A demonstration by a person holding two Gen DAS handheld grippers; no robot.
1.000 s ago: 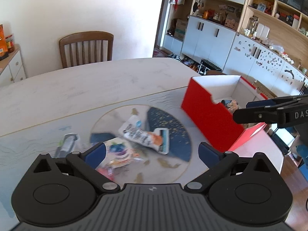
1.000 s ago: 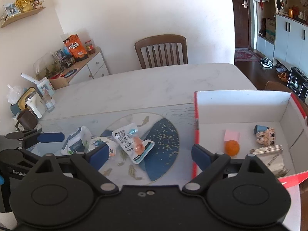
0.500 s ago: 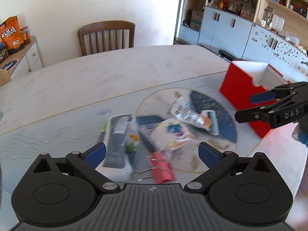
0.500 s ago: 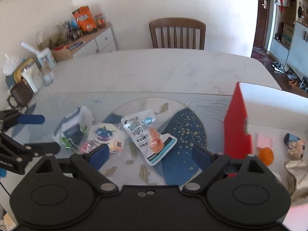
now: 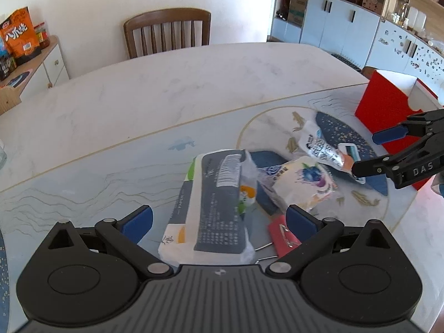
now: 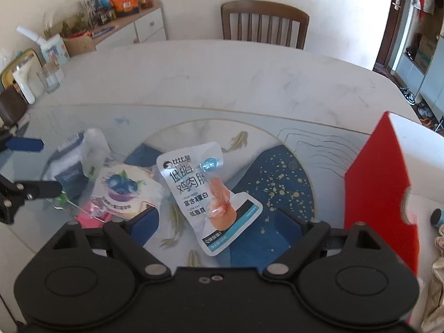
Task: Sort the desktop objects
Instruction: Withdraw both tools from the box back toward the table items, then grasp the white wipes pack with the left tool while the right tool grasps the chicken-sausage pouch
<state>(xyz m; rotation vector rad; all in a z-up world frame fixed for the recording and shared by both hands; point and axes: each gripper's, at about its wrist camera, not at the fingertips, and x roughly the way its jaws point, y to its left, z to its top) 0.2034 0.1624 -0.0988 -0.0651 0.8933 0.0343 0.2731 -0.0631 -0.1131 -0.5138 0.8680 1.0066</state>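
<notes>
My left gripper (image 5: 219, 219) is open, its jaws either side of a grey-and-white tissue pack (image 5: 216, 202) lying on the mat. A red binder clip (image 5: 283, 234) lies by its right finger. A blueberry snack packet (image 5: 305, 180) lies just beyond. My right gripper (image 6: 216, 222) is open over the near end of a white chicken-breast pouch (image 6: 205, 188). The red box (image 6: 380, 177) stands to the right. The tissue pack (image 6: 75, 161), blueberry packet (image 6: 122, 188) and clip (image 6: 91, 216) show at the left of the right wrist view.
A printed mat (image 5: 83, 172) covers the white table (image 5: 166, 77). A wooden chair (image 5: 166, 33) stands at the far side. A sideboard (image 6: 125, 25) with snacks and a glass (image 6: 50, 79) are at the left. Small items lie inside the box (image 6: 438, 216).
My left gripper swung left and down from the box side to over the tissue pack. My right gripper moved left from the box to over the chicken pouch. Both stayed open.
</notes>
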